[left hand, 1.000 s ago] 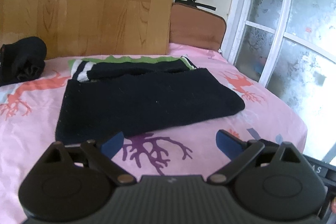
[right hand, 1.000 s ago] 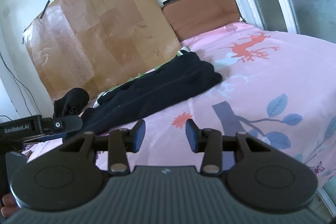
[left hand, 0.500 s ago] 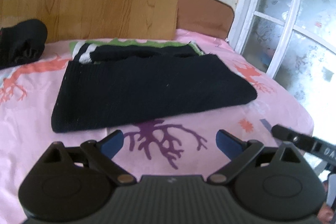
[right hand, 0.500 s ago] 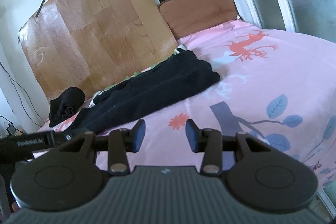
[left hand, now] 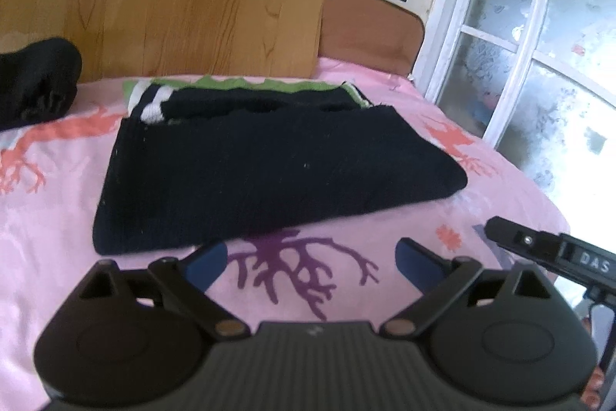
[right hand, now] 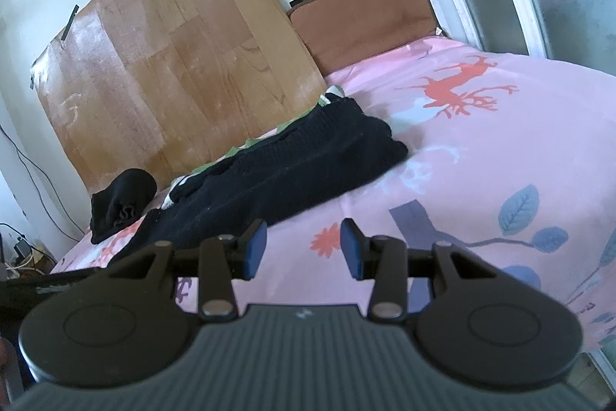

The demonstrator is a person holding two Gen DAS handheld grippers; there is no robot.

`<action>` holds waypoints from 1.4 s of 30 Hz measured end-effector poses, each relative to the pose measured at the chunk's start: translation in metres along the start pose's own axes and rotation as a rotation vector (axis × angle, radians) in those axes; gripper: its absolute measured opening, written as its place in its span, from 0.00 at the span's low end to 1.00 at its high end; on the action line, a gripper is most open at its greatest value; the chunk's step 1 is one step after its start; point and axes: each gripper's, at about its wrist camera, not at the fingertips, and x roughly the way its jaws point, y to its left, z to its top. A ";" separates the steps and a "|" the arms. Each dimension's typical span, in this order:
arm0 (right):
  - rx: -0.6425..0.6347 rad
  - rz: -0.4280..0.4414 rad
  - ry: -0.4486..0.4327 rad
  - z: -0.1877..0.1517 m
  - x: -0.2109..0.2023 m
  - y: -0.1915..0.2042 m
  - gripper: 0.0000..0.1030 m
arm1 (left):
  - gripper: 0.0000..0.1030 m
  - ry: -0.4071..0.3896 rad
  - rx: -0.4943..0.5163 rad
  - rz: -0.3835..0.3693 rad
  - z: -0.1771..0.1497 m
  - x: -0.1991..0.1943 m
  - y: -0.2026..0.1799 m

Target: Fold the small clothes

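The black sweater [left hand: 269, 172] lies folded flat mid-frame on the bed [left hand: 57, 218], seemingly done, a rolled black garment [left hand: 34, 83] at far left, while the left gripper [left hand: 312, 260] gapes wide and the right gripper [right hand: 303, 249] half-open, both empty.

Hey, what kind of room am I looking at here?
Most likely a bedroom at home. A pink printed bedsheet covers what looks like a bed, a brown padded headboard stands against the wall, and a frosted glass window runs along one side. A folded black knit garment lies on the sheet.
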 end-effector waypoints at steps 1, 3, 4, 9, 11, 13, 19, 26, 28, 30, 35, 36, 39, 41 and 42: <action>0.004 0.003 -0.001 0.001 0.001 0.000 0.44 | 0.94 -0.003 0.001 -0.002 0.001 -0.002 0.001; 0.014 0.009 0.000 0.003 0.005 0.000 0.44 | 0.94 -0.007 -0.004 -0.003 0.003 -0.004 0.004; 0.017 0.012 0.001 0.004 0.007 0.000 0.44 | 0.94 -0.010 -0.008 -0.002 0.004 -0.005 0.006; 0.012 0.033 0.020 0.007 0.021 0.006 0.44 | 0.94 -0.013 -0.032 0.015 0.007 -0.004 0.018; 0.009 0.039 0.031 0.007 0.026 0.008 0.44 | 0.94 -0.001 -0.046 0.022 0.007 0.001 0.024; 0.004 0.041 0.039 0.007 0.029 0.009 0.44 | 0.94 0.020 -0.055 0.030 0.005 0.008 0.027; 0.028 0.017 0.057 0.005 0.035 0.001 0.44 | 0.95 0.042 -0.011 0.037 -0.004 0.019 0.024; 0.044 0.005 0.081 0.002 0.044 -0.001 0.44 | 0.95 0.036 -0.023 0.015 -0.004 0.015 0.029; 0.038 0.009 0.079 0.002 0.045 0.002 0.44 | 0.95 0.033 -0.016 0.014 -0.006 0.014 0.029; 0.035 0.014 0.081 0.001 0.048 0.004 0.44 | 0.95 0.031 -0.010 0.013 -0.007 0.014 0.028; -0.002 0.018 0.097 0.000 0.053 0.007 0.44 | 0.95 0.033 -0.018 0.011 -0.007 0.012 0.028; 0.003 0.021 0.099 0.001 0.053 0.006 0.43 | 0.95 0.034 -0.023 0.003 -0.008 0.010 0.028; 0.026 0.022 0.099 0.002 0.051 0.002 0.43 | 0.95 0.014 -0.021 -0.002 -0.007 0.000 0.031; 0.031 0.019 0.090 0.002 0.049 0.002 0.43 | 0.95 -0.013 -0.022 0.002 -0.005 -0.008 0.035; 0.031 0.016 0.083 0.002 0.048 0.002 0.44 | 0.95 -0.025 -0.030 0.004 -0.003 -0.012 0.037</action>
